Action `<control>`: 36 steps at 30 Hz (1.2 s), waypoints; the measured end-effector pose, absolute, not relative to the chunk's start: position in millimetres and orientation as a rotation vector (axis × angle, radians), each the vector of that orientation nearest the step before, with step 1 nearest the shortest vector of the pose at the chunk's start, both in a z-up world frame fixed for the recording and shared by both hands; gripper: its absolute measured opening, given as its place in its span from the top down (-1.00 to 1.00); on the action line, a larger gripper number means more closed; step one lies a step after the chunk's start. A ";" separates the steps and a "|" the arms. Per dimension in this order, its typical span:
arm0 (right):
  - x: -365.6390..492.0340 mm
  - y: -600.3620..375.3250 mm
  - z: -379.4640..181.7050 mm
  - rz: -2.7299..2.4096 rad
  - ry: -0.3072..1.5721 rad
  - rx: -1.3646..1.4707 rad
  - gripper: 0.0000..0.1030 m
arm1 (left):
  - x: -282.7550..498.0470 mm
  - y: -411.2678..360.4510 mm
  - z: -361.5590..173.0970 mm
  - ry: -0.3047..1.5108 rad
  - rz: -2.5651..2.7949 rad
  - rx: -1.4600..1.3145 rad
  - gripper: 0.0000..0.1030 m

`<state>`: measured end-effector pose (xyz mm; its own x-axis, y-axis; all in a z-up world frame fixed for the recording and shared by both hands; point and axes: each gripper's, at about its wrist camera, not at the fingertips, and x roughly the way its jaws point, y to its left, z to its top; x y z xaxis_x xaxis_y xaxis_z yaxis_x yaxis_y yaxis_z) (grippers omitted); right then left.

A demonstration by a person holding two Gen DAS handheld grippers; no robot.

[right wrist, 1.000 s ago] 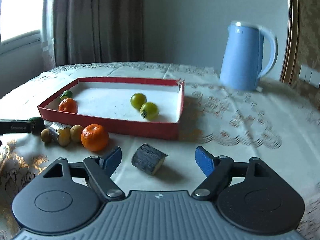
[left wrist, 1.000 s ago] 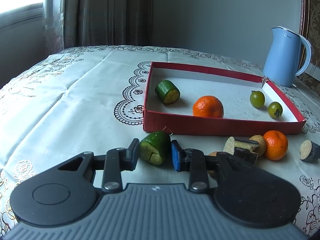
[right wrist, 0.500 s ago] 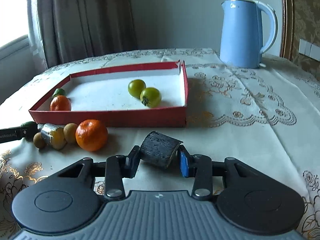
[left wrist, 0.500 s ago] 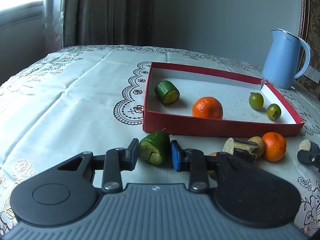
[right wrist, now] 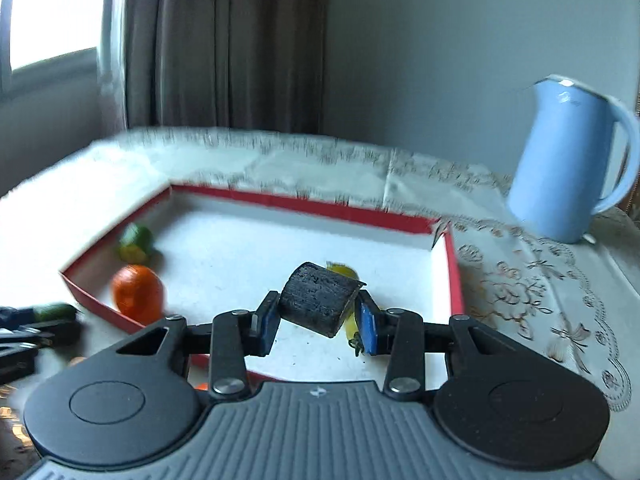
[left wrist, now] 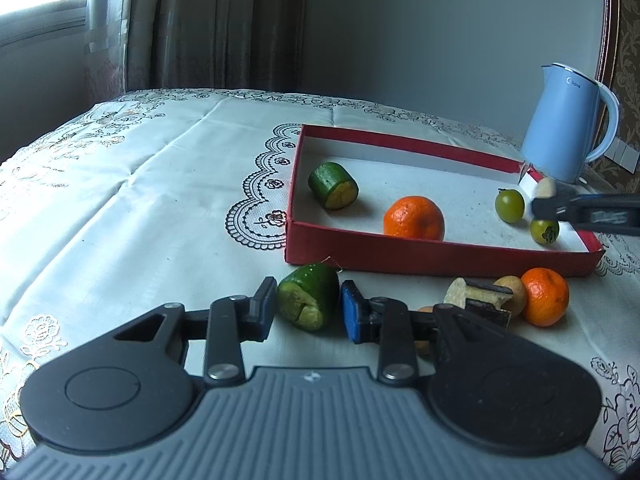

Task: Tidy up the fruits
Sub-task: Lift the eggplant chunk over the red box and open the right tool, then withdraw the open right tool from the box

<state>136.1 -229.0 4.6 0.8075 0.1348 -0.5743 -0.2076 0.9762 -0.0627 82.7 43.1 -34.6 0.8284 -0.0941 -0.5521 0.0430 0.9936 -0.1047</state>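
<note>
My left gripper (left wrist: 308,310) is shut on a green cucumber chunk (left wrist: 310,296) that sits on the tablecloth in front of the red tray (left wrist: 400,256). My right gripper (right wrist: 318,322) is shut on a dark-skinned chunk (right wrist: 318,304) and holds it in the air over the tray's (right wrist: 304,205) right part; it also shows in the left wrist view (left wrist: 544,200). In the tray lie a cucumber chunk (left wrist: 334,186), an orange (left wrist: 414,218) and two green tomatoes (left wrist: 509,206). Outside the tray lie an orange (left wrist: 546,296), a dark-skinned chunk (left wrist: 476,294) and small brown fruits (left wrist: 512,288).
A blue kettle (left wrist: 564,136) stands behind the tray's right corner; it also shows in the right wrist view (right wrist: 568,160). The embroidered white tablecloth (left wrist: 140,200) covers the round table. Curtains and a window are at the back left.
My right gripper closed on the dark chunk, lifted it off the cloth and carried it over the tray. My left gripper has stayed around the cucumber chunk.
</note>
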 end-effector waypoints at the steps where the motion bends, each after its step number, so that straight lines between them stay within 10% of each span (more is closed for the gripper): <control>1: 140.6 -227.9 0.5 0.184 0.627 -0.123 0.24 | 82.7 43.3 -34.6 0.590 -0.073 -0.091 0.41; 13: 145.6 -210.3 -10.5 0.208 0.636 -0.181 0.21 | 81.9 43.3 -34.9 0.589 -0.080 -0.092 0.39; 18: 129.3 -227.1 -1.1 0.186 0.586 -0.137 -0.31 | 81.8 42.6 -35.2 0.589 -0.078 -0.088 0.39; 36: 62.7 -284.2 -19.0 0.103 0.500 -0.019 -0.55 | 80.4 40.6 -34.2 0.581 -0.054 -0.070 0.43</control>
<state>62.7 -284.2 -19.0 0.8727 0.0934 -0.4792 -0.1029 0.9947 0.0065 80.4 40.6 -34.2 0.8343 -0.0711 -0.5467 0.0315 0.9962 -0.0814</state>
